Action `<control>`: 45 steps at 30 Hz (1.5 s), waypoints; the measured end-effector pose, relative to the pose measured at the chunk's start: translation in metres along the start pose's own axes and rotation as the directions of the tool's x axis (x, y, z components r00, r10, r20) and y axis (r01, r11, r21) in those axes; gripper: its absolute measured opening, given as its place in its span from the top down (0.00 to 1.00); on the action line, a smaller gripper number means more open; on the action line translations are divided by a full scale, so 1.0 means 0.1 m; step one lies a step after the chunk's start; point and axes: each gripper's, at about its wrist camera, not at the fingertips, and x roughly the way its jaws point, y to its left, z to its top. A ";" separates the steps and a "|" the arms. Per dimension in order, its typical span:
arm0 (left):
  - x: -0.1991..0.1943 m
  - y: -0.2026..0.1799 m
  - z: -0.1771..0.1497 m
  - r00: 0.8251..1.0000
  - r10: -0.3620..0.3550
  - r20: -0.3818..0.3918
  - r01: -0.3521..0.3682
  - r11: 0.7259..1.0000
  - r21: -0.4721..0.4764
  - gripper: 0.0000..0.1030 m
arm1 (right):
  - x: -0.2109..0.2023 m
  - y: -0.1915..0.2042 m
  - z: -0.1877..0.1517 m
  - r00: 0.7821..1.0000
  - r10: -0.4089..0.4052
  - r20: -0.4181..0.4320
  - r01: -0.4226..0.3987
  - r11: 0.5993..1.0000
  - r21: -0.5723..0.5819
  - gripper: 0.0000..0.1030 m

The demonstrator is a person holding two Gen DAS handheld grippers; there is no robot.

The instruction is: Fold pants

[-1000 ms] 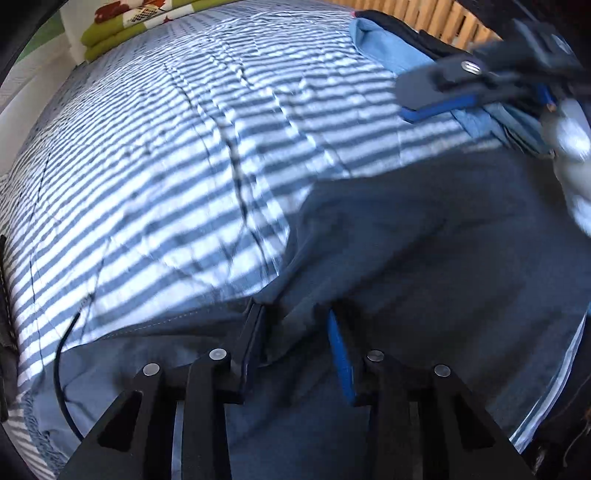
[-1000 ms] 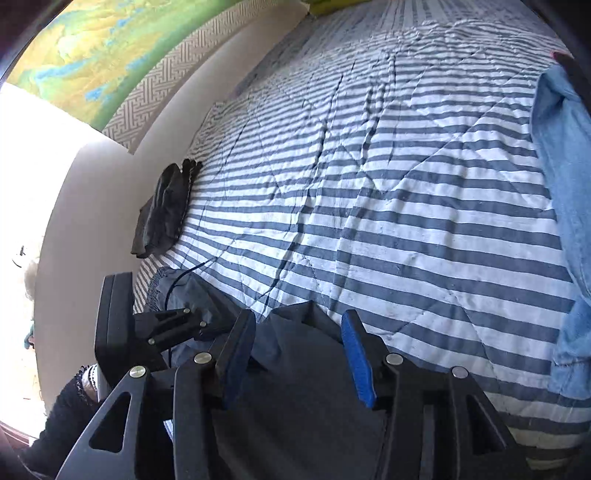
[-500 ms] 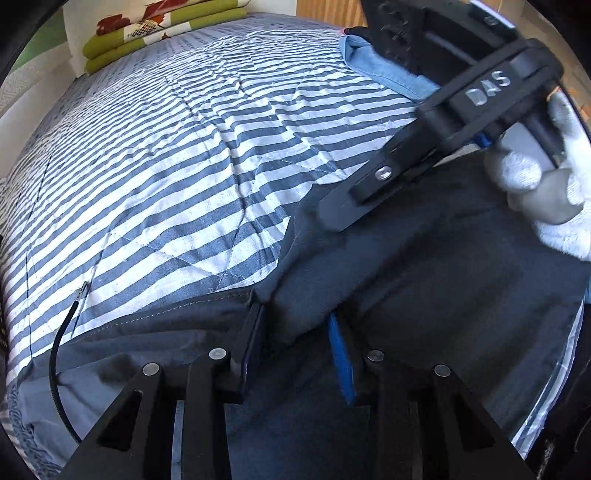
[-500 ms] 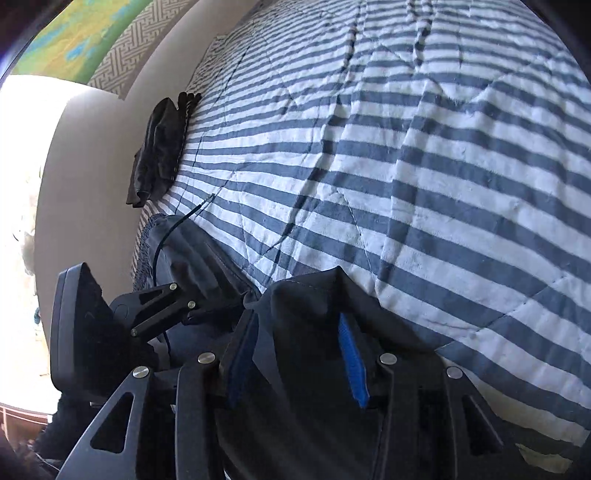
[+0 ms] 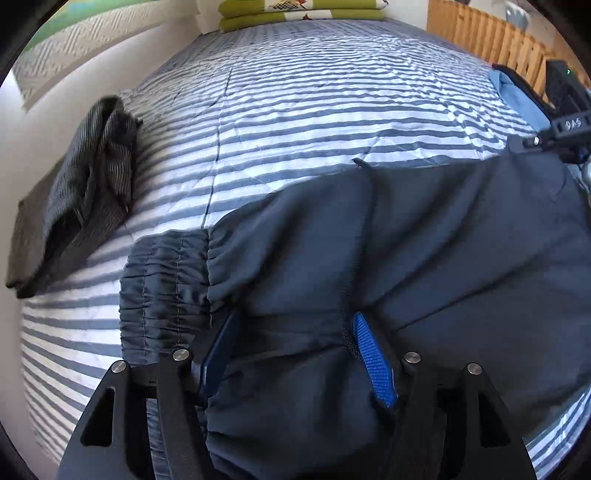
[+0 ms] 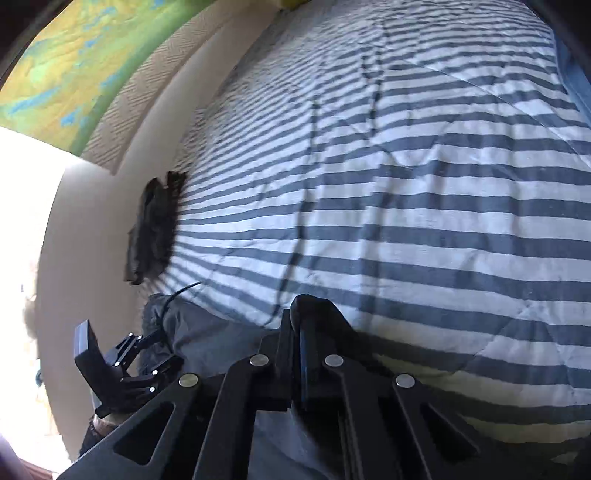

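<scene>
Dark navy pants (image 5: 443, 240) lie across the striped bed, with the elastic waistband (image 5: 162, 288) at the left and a black drawstring (image 5: 365, 206) running down the middle. My left gripper (image 5: 295, 350) stands open over the cloth near the waistband, and a loose bulge of fabric sits between its wide-spread fingers. My right gripper (image 6: 295, 332) is shut on a dark fold of the pants (image 6: 314, 306) at their far edge. It also shows as the right gripper (image 5: 565, 136) at the right rim of the left wrist view. The left gripper (image 6: 125, 369) shows low on the left in the right wrist view.
A folded dark grey garment (image 5: 74, 192) lies by the wall on the bed's left side. Light blue jeans (image 5: 517, 96) sit at the far right edge beside a wooden slatted frame (image 5: 480, 37). Green pillows (image 5: 303, 14) are stacked at the head. The striped quilt (image 5: 314, 110) stretches beyond.
My right gripper has shut on a fold of the pants. My left gripper's fingers have spread wider and its view has swung left toward the waistband.
</scene>
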 end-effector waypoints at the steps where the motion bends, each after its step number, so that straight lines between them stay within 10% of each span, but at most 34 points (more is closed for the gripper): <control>1: -0.05 0.00 0.02 1.000 0.012 0.006 -0.012 1.000 0.004 0.34 | 0.02 0.04 0.01 0.998 -0.058 -0.022 0.058 0.998 -0.032 0.93; 6: -0.46 -0.06 0.06 0.996 0.042 0.080 -0.044 0.999 0.027 0.35 | -0.61 0.29 -0.13 0.973 -0.191 0.127 0.203 0.975 -0.093 0.86; 14: -0.85 -0.91 -0.29 0.966 -0.254 0.054 0.242 0.956 0.163 0.36 | -0.66 0.81 -1.61 0.979 -0.198 0.047 0.203 0.936 -0.288 0.86; 20: -0.57 -1.55 -0.74 0.977 -0.200 -0.073 0.213 0.924 0.317 0.35 | -0.40 0.44 -2.33 0.968 -0.251 -0.027 0.241 0.950 -0.198 0.86; 24: -0.84 -1.50 -0.73 0.983 -0.178 -0.039 0.181 0.933 0.311 0.36 | -1.14 0.21 -2.71 0.973 -0.211 0.095 0.221 0.969 -0.111 0.85; 26: -1.00 -1.52 -0.68 0.987 -0.159 -0.017 0.156 0.934 0.321 0.36 | -1.72 -0.09 -2.90 0.948 -0.236 0.214 0.243 0.970 -0.007 0.81; 32: -1.20 -1.88 -0.40 0.988 -0.150 0.028 0.129 0.920 0.371 0.36 | -3.13 -1.37 -3.65 0.772 -0.494 0.399 0.323 0.846 0.424 0.78; 35: -1.18 -2.16 -0.25 0.984 -0.178 0.014 0.159 0.910 0.382 0.36 | -3.56 -2.03 -4.10 0.726 -0.565 0.391 0.264 0.755 0.600 0.78; 41: -1.27 -2.85 -0.21 0.981 -0.193 -0.002 0.172 0.869 0.464 0.36 | -3.84 -2.96 -4.61 0.735 -0.424 0.529 -0.121 0.686 0.718 0.69; 45: -1.35 -3.15 -0.20 0.979 -0.203 -0.002 0.176 0.843 0.508 0.36 | -3.74 -3.19 -4.50 0.734 -0.387 0.557 -0.194 0.667 0.719 0.69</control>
